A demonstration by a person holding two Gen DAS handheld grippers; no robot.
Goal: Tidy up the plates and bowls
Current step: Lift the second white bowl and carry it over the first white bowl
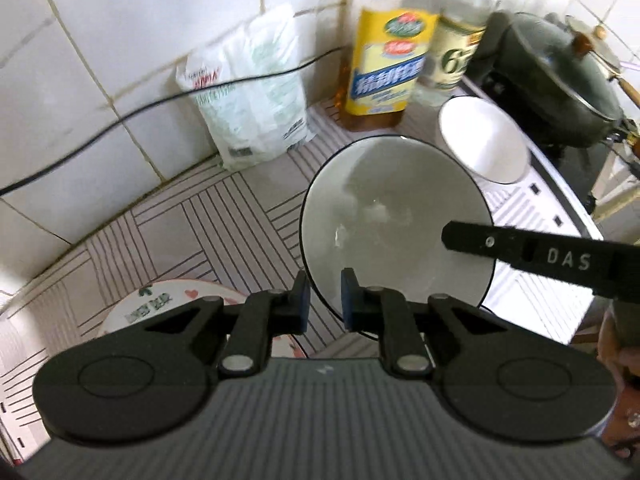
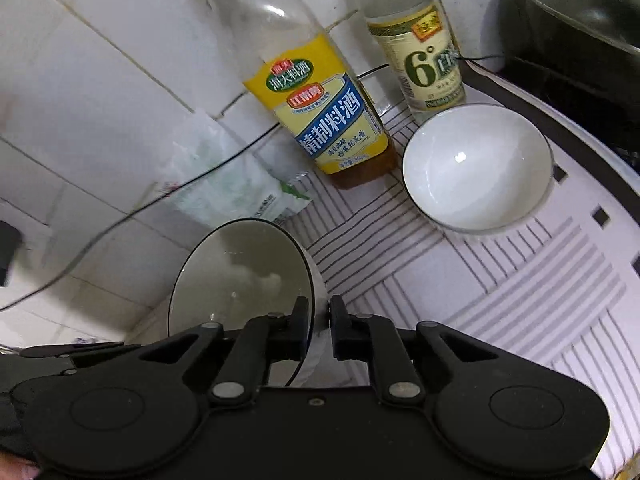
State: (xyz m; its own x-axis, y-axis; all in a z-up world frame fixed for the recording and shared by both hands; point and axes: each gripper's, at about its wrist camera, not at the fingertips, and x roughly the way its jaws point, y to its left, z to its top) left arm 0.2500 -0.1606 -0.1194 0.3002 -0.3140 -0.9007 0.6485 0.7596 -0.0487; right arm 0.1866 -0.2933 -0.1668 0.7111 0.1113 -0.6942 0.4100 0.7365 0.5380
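Note:
A large white bowl with a thin black rim (image 1: 384, 216) hangs tilted above the patterned counter, held from two sides. My left gripper (image 1: 325, 290) is shut on its near rim. One black finger of my right gripper (image 1: 476, 240) lies over the bowl's right rim. In the right wrist view the same bowl (image 2: 240, 276) stands steeply tilted, with my right gripper (image 2: 319, 314) shut on its edge. A smaller plain white bowl (image 1: 484, 140) (image 2: 476, 168) sits on the counter beyond. A plate with hearts and lettering (image 1: 160, 304) lies low on the left.
Against the tiled wall stand a yellow-labelled cooking wine bottle (image 2: 320, 120), a vinegar bottle (image 2: 420, 60) and a white bag (image 1: 248, 92). A black cable (image 1: 120, 120) runs along the wall. A dark wok with a glass lid (image 1: 560, 76) sits on the stove at the right.

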